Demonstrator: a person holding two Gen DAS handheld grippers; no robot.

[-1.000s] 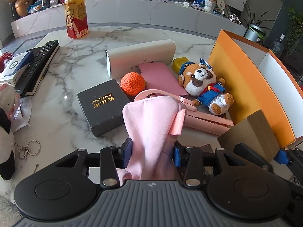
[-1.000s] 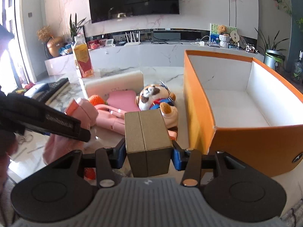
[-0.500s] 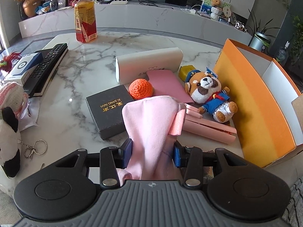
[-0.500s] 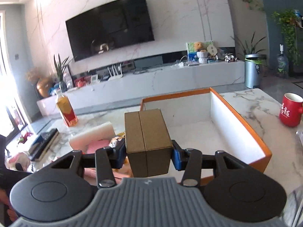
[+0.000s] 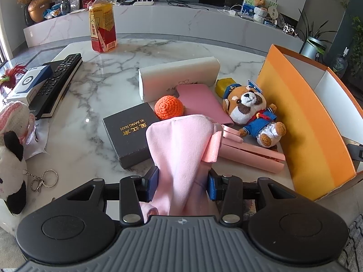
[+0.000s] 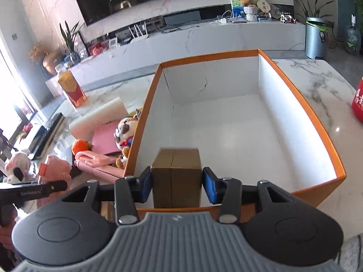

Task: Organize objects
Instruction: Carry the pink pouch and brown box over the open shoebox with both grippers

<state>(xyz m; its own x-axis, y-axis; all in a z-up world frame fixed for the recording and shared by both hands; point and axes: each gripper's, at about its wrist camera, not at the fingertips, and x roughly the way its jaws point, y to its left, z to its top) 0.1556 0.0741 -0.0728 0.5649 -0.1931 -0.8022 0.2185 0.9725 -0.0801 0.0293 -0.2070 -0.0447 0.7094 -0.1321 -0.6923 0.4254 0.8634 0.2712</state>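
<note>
A pink cloth pouch [image 5: 181, 140] stands up between the pads of my left gripper [image 5: 181, 181], which is shut on it above the marble table [image 5: 95, 90]. My right gripper [image 6: 176, 184] is shut on a small brown cardboard box [image 6: 175, 172]. It holds that box just over the near wall of the big orange box [image 6: 306, 113], above its bare white floor. In the left wrist view the orange box [image 5: 306, 117] stands to the right of the clutter. The left gripper with the pink pouch [image 6: 53, 170] shows at the left of the right wrist view.
Left of the orange box lie a black gift box [image 5: 129, 131], an orange crochet ball [image 5: 169, 107], a plush dog [image 5: 249, 108], a white glasses case [image 5: 177, 77], a pink wallet [image 5: 199, 99] and a pink folded stand [image 5: 251, 154]. A remote [image 5: 56, 83], tea bottle [image 5: 102, 31] and red mug [image 6: 358, 102] stand farther out.
My right gripper has carried the brown box rightward, from the clutter in front of the orange box to over its near wall. The left gripper stays put, still gripping the pink pouch.
</note>
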